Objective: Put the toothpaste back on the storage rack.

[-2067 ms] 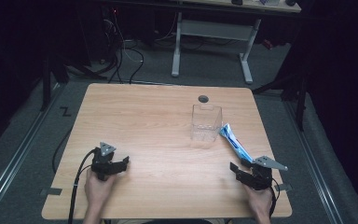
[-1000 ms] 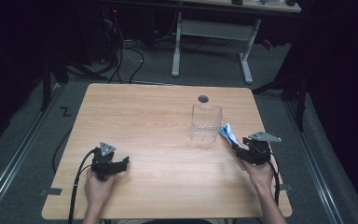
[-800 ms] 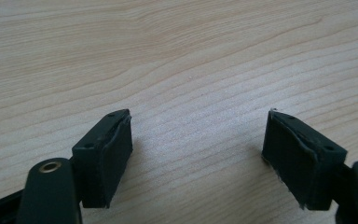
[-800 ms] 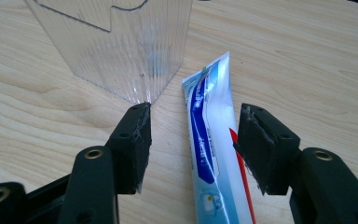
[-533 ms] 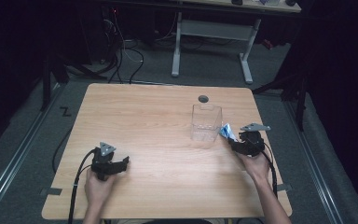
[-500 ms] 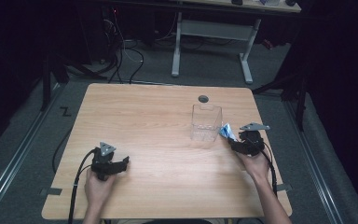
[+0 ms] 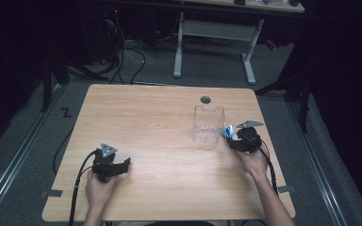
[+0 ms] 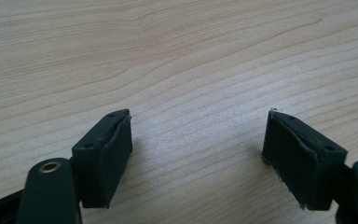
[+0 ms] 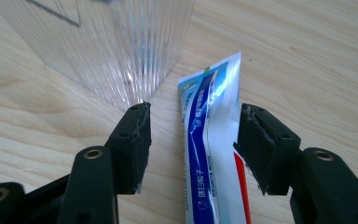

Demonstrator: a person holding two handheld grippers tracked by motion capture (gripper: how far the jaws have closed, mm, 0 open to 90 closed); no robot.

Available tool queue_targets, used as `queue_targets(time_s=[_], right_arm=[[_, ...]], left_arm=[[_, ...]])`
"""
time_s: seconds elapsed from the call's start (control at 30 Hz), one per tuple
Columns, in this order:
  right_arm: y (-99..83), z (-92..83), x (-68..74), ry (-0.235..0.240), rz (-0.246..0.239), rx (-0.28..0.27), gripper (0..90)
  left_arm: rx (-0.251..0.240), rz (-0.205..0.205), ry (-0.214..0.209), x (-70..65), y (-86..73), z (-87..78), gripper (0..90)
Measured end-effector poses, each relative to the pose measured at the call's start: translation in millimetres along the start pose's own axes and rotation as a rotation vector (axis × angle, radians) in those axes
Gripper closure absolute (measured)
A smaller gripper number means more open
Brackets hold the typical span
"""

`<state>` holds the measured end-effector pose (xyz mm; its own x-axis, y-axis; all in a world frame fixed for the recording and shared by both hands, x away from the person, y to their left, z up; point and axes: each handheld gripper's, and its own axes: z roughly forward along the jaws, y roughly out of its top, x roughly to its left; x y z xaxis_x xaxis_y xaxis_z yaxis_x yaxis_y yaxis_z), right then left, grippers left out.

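Our right gripper [image 9: 193,135] straddles the tube [image 9: 212,154] beside the box [image 9: 107,42] — jaws wide, not gripping; our left gripper [image 8: 198,149] gapes empty.

Your work surface: pale wooden tabletop [image 7: 160,117], matt, fine grain lines, smooth.
Beside your right gripper [image 9: 193,142]: clear ribbed plastic container [image 9: 107,44], glossy, vertical ridges catch light.
Just beside container: blue-and-white plastic toothpaste tube [image 9: 214,154], shiny foil-like sheen, flat crimped end, red patch near bottom.
Your gripper pads [image 9: 137,144]: black rubbery blocks, matt, edges worn and rough.
Your left gripper [image 8: 198,161]: same matt black pads, brass-coloured metal rivet in plastic arm.
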<state>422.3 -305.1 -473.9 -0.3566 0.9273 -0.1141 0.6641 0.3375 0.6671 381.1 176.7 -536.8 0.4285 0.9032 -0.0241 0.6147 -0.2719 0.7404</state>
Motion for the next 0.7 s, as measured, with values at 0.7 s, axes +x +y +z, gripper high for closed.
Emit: queue_targets(time_s=[0.7], right_arm=[[1.4,29.0,-0.8,-0.049,-0.042,0.116,45.9]], left_arm=[[0.001,0.002,0.002,-0.2,0.0,0.0,24.3]])
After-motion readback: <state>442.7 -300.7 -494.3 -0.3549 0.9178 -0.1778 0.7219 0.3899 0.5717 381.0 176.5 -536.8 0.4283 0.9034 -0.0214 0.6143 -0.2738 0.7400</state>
